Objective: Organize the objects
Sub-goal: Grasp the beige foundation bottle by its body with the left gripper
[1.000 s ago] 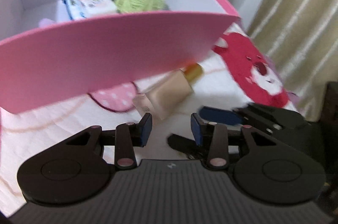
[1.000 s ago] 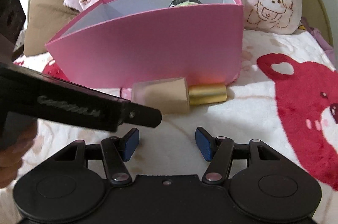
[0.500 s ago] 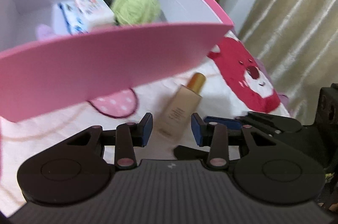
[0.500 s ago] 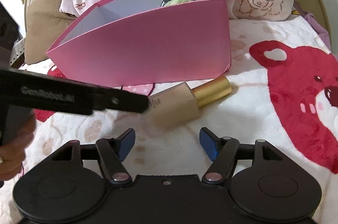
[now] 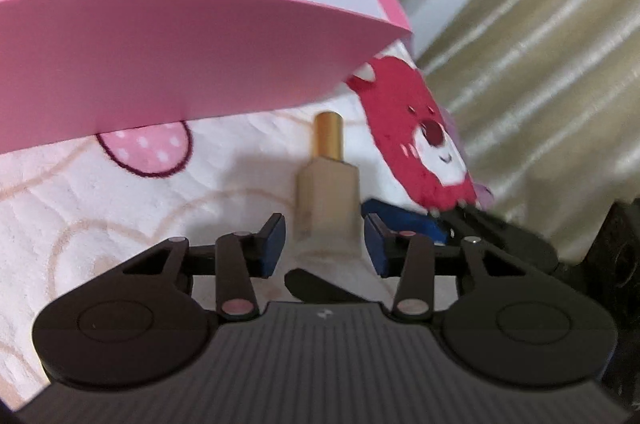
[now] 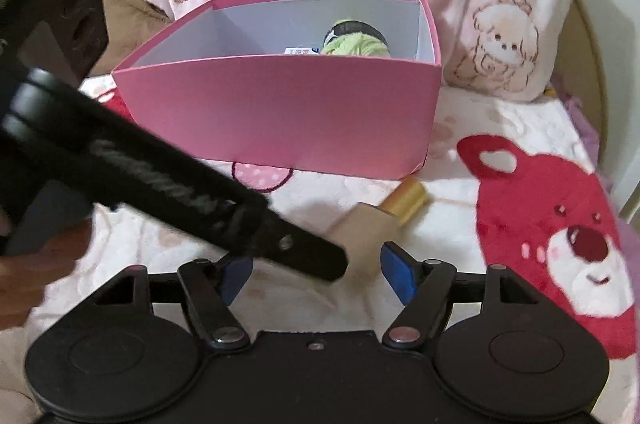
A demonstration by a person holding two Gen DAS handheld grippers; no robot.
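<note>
Beige bottle (image 5: 326, 202) lies on the bed (image 5: 120, 208), gold cap toward the box (image 5: 168, 56), its base between your left gripper's (image 5: 325, 244) fingers, which are closing but not yet pressing. Your right gripper (image 6: 316, 274) just beside it is opening and empty. Clamp off-centre and the smooth bottle may squirt out, or the grippers collide. Farther back, the box wall is close; a low lift would knock it.

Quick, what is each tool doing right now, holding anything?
Left tool: closing around the beige bottle, pads not yet pressing it.
Right tool: opening, holding nothing; the bottle lies just ahead.
</note>
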